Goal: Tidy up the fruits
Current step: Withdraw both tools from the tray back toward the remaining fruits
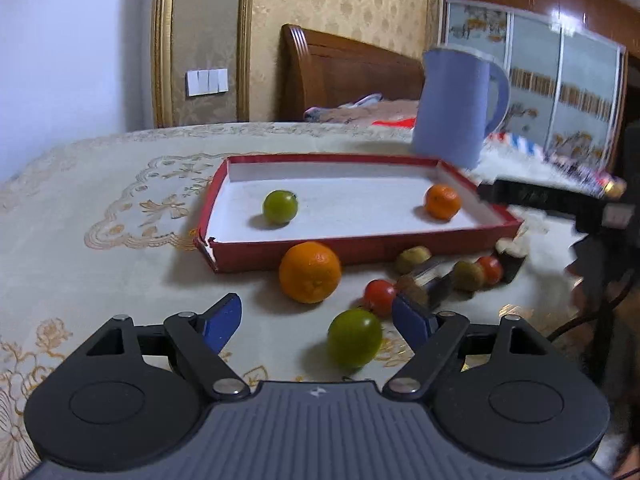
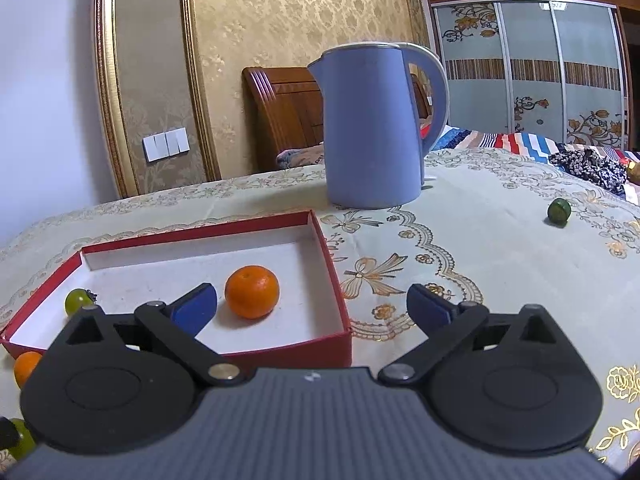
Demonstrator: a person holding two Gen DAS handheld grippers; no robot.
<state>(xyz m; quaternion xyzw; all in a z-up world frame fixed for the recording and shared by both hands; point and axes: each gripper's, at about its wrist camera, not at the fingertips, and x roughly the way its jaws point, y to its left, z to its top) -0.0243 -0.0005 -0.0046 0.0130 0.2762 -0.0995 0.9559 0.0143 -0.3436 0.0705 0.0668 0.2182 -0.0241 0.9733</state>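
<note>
Hovering low over the worktop (image 1: 80, 208), the left claw (image 1: 318, 322) has its blue pads spread with nothing gripped; a green fruit (image 1: 354, 337) lies just ahead of them at lower centre of the left view, nearer the right-hand pad, so I'd guess it's the next pick. Beyond it sits a big orange (image 1: 310, 272) against the near wall of the red tray (image 1: 360, 246), with small red and brownish fruits loose to the right, still unsorted. Right claw (image 2: 312, 306) is wide and empty, hanging over the tray's near right corner; a small orange (image 2: 251, 291) rests on the white tray floor just ahead of its left-hand pad, looks like a finished drop. A green fruit (image 2: 79, 301) also sits in the tray at left. One stray green fruit (image 2: 559, 211) sits far out at the right edge. Blue kettle (image 2: 376, 128) stands behind the tray. Cloth is cream with gold embroidery; bedroom behind, wooden headboard, patterned wallpaper, sliding wardrobe doors.
</note>
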